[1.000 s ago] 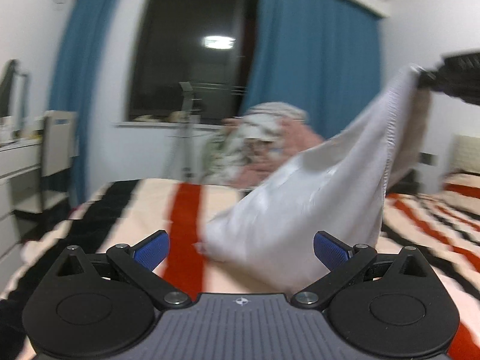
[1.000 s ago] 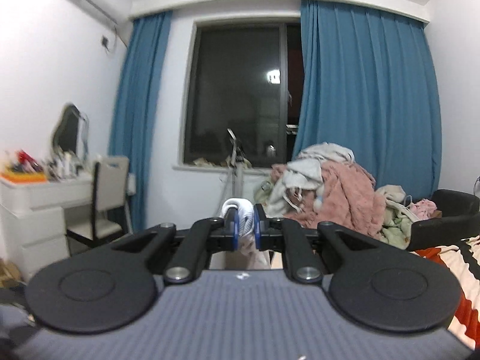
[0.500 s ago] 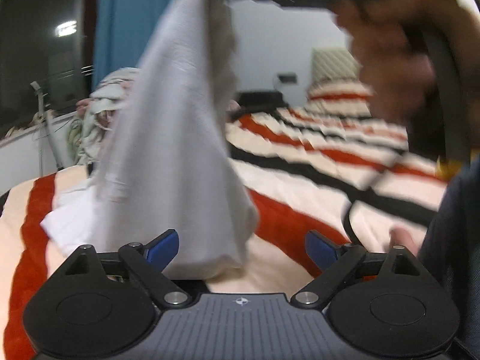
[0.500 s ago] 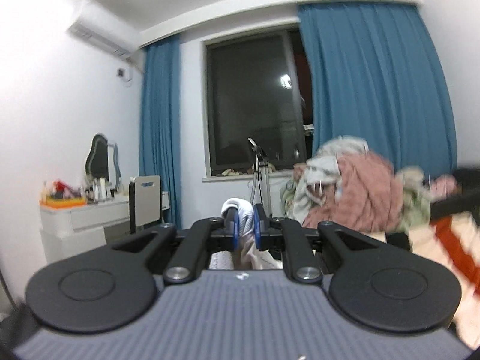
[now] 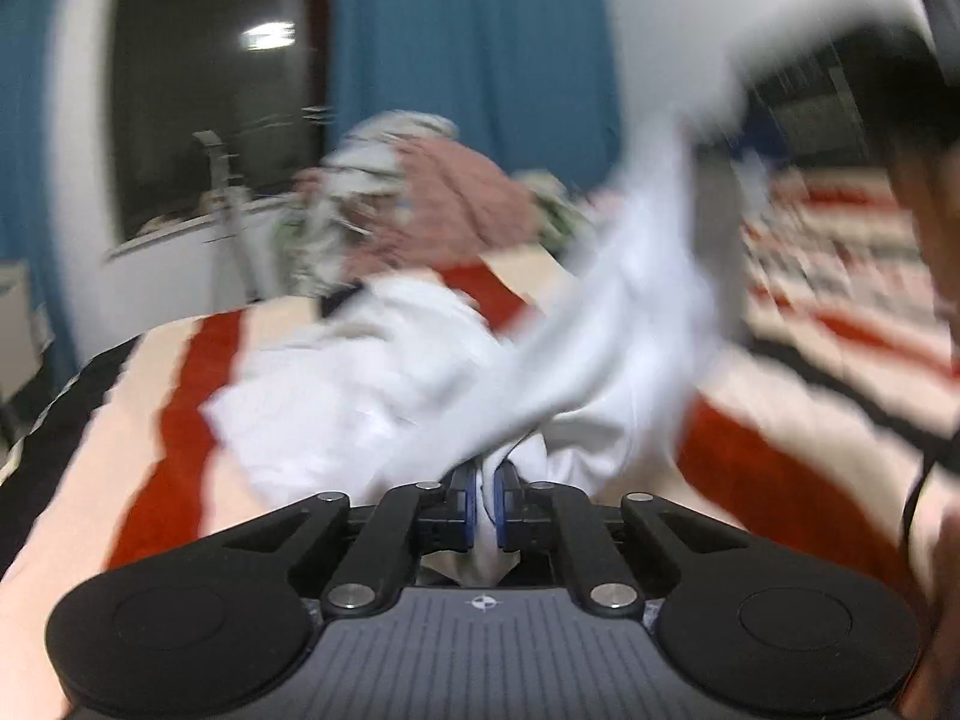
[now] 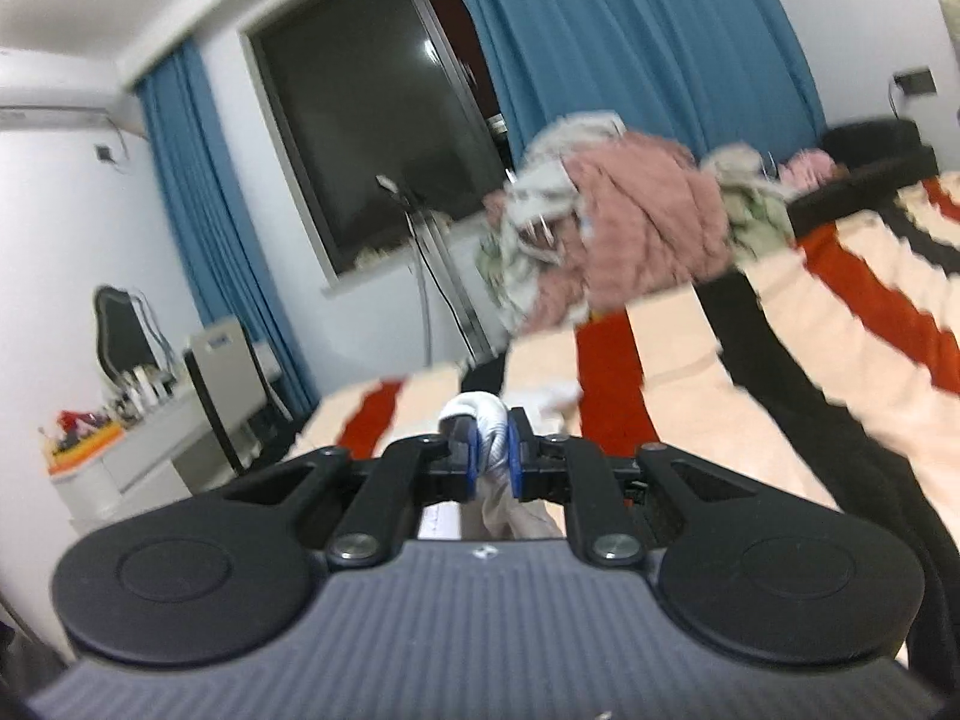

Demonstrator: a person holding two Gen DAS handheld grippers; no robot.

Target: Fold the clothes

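A white garment (image 5: 384, 384) lies partly on the striped bed and stretches up to the right. My left gripper (image 5: 485, 504) is shut on a bunched edge of it low over the bed. My right gripper (image 6: 491, 456) is shut on another rolled edge of the white garment (image 6: 480, 414); in the left wrist view it shows blurred at the upper right, holding the cloth raised.
The bed cover (image 6: 840, 324) has red, black and cream stripes. A pile of pink and grey clothes (image 6: 624, 222) sits at the bed's far edge by the blue curtains. A white dresser (image 6: 138, 450) and a chair stand at the left.
My left gripper was open and is now shut on the white garment's edge. The right gripper has tilted down toward the bed, still holding the cloth.
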